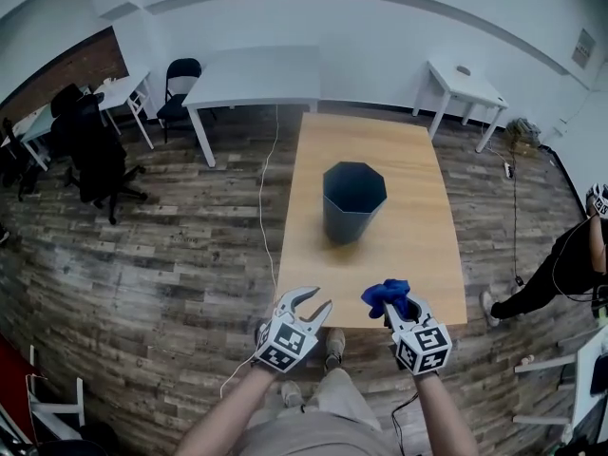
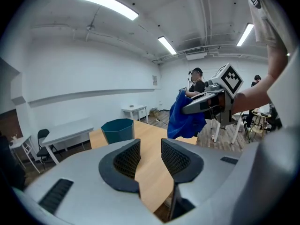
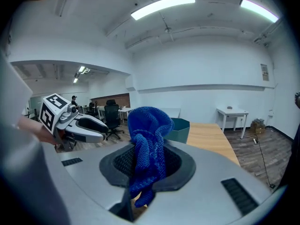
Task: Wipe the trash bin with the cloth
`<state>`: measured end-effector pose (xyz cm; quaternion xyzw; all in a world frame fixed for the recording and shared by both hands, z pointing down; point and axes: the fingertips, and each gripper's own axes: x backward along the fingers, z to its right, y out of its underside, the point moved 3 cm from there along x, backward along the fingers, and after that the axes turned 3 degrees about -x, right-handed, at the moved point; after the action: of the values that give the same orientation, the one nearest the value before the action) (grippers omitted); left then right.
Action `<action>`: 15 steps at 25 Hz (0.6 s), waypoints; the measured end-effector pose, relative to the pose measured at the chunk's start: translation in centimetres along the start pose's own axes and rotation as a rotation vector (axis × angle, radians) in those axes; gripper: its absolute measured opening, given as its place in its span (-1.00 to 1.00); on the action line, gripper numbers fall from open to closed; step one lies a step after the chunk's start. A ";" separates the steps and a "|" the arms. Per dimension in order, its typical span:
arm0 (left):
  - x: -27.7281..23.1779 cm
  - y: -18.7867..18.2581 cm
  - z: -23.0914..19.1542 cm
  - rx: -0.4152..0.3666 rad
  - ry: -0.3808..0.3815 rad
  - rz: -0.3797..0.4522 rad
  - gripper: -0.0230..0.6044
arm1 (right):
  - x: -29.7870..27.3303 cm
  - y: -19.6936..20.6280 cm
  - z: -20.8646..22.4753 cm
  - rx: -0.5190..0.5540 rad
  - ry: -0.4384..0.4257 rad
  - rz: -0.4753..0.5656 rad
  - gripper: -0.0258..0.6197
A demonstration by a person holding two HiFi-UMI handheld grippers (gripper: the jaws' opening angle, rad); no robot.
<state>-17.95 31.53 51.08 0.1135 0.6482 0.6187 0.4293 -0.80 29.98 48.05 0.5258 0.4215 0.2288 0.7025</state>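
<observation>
across the middle of the head view, from 6 o'clock up toward 12, runs the long wooden table (image 1: 418, 255). it is the biggest thing near the person. white tables (image 1: 256, 74) stand behind it at 11 and 1 o'clock. black chairs (image 1: 95, 145) sit at 9 o'clock on the dark wood floor (image 1: 171, 255).

next in size is the trash bin (image 1: 353, 200). it is dark blue-green with many flat sides. it stands upright, mouth open, near the middle of the table and well apart from both grippers.

down at 7 o'clock is the left gripper (image 1: 309, 304). its jaws stand apart with nothing between them; only the table top shows through the gap. at 5 o'clock is the right gripper (image 1: 397, 308). its jaws are closed on the cloth (image 1: 386, 295), a blue knitted rag that bunches up above the pads and hangs a little below them.

judging from this, the wiping has not begun. the cloth is picked up, and that is the first bit. what is left is to carry it to the bin and rub the sides and rim.

as for writing, each gripper's cube (image 1: 285, 342) has black and white square marks, not words. the bin shows no label. a small grey panel (image 1: 581, 50) on the wall at 2 o'clock may be a sign or a vent; it is too small to tell.
</observation>
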 end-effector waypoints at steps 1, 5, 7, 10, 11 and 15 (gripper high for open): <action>0.7 0.5 0.5 0.005 0.003 -0.002 -0.44 | 0.6 0.4 -0.7 0.002 0.005 0.001 -0.68; 2.7 1.9 2.7 0.009 0.025 -0.010 -0.44 | 2.9 1.5 -2.9 0.014 0.015 0.012 -0.68; 3.7 2.1 3.5 0.002 0.032 -0.010 -0.44 | 3.9 1.9 -3.7 0.017 0.019 0.019 -0.68; 4.7 2.3 4.1 0.000 0.031 -0.009 -0.45 | 5.0 2.3 -4.4 0.022 0.023 0.024 -0.68; 4.9 2.3 4.2 0.001 0.029 -0.008 -0.45 | 5.4 2.4 -4.5 0.023 0.024 0.024 -0.68; 5.0 2.2 4.6 0.014 0.021 -0.006 -0.45 | 6.4 2.9 -4.0 0.015 0.031 0.019 -0.68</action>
<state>-18.62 38.59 51.56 0.1079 0.6574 0.6138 0.4235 -0.32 38.03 48.12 0.5314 0.4288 0.2406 0.6898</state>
